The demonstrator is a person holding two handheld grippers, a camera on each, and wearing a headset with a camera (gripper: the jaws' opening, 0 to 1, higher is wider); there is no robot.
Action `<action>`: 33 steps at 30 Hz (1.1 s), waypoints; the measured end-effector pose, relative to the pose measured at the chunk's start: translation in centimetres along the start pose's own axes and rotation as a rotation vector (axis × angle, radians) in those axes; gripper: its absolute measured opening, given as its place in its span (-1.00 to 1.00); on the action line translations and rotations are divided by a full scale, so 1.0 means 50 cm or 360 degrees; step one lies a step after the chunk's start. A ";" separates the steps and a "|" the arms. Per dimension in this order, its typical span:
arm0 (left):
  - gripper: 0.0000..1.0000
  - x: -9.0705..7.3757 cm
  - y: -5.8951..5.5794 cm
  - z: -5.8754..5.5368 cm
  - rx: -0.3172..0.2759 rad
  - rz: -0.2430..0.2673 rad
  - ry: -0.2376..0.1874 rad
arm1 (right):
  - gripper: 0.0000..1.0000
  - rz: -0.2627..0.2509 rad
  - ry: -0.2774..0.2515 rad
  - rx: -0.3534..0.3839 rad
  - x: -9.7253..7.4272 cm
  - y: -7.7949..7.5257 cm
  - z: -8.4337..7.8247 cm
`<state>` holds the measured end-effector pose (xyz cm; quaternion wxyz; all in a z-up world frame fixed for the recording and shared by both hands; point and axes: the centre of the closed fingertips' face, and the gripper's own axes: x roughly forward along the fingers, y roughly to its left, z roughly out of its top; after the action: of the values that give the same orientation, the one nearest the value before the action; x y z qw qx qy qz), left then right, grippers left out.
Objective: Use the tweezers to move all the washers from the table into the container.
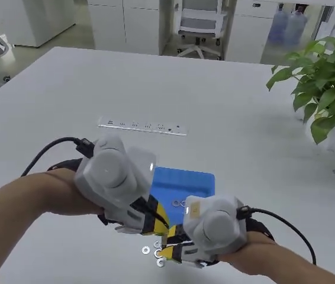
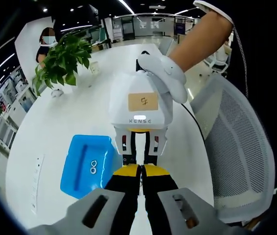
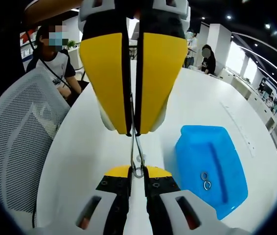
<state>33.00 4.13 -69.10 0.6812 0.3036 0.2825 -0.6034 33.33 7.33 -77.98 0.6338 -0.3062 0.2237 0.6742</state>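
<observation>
Left gripper (image 3: 132, 131) is pinching the tweezers (image 3: 134, 147) with jaws shut. Right gripper (image 3: 137, 172), facing it, is closing on their rounded end. The tweezers' long axis is running jaw to jaw. The container (image 1: 191, 180) is sitting just beside, holding two washers (image 3: 205, 180). Loose ones (image 1: 147, 250) are lying under the jaws on the white table (image 1: 226, 118). A power strip (image 1: 142, 126) and plant (image 1: 327, 89) are sitting beyond, in an office.
</observation>
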 end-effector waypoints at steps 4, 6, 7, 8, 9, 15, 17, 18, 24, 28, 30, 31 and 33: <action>-0.90 0.004 -0.005 -0.008 -0.0020 -0.0002 -0.0007 | -0.77 0.0001 -0.0001 -0.0010 0.008 0.009 -0.004; -0.90 0.006 -0.008 -0.011 -0.0029 -0.0009 -0.0010 | -0.77 0.0001 -0.0005 -0.0008 0.011 0.012 -0.006; -0.90 0.007 -0.009 -0.012 -0.0030 -0.0010 -0.0011 | -0.77 -0.0006 -0.0005 -0.0017 0.012 0.013 -0.007; -0.90 0.008 -0.009 -0.013 -0.0035 -0.0012 -0.0013 | -0.77 -0.0013 -0.0005 -0.0022 0.013 0.014 -0.008; -0.90 0.009 -0.010 -0.014 -0.0038 -0.0014 -0.0014 | -0.77 -0.0014 -0.0006 -0.0017 0.013 0.014 -0.008; -0.90 0.016 -0.013 -0.018 -0.0052 -0.0028 -0.0020 | -0.77 -0.0020 -0.0005 -0.0004 0.017 0.018 -0.014; -0.90 0.018 -0.014 -0.019 -0.0057 -0.0032 -0.0021 | -0.77 -0.0020 -0.0004 0.0000 0.018 0.020 -0.018; -0.90 0.020 -0.016 -0.019 -0.0061 -0.0036 -0.0021 | -0.77 -0.0017 -0.0003 0.0001 0.018 0.021 -0.019; -0.90 0.025 -0.022 -0.022 -0.0072 -0.0052 -0.0016 | -0.77 -0.0010 0.0000 0.0007 0.022 0.028 -0.026; -0.90 0.027 -0.025 -0.027 -0.0074 -0.0057 -0.0008 | -0.77 -0.0003 0.0003 0.0005 0.026 0.032 -0.027; -0.90 0.027 -0.025 -0.028 -0.0082 -0.0055 -0.0013 | -0.78 -0.0005 -0.0002 0.0008 0.027 0.031 -0.026; -0.90 0.026 -0.024 -0.029 -0.0086 -0.0051 -0.0015 | -0.78 -0.0005 -0.0004 0.0008 0.027 0.031 -0.026; -0.90 0.025 -0.023 -0.030 -0.0091 -0.0048 -0.0015 | -0.78 -0.0004 -0.0004 0.0006 0.027 0.030 -0.026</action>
<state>31.96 4.34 -71.11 0.6817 0.2767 0.3010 -0.6068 32.01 7.27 -79.97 0.6353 -0.3045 0.2237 0.6735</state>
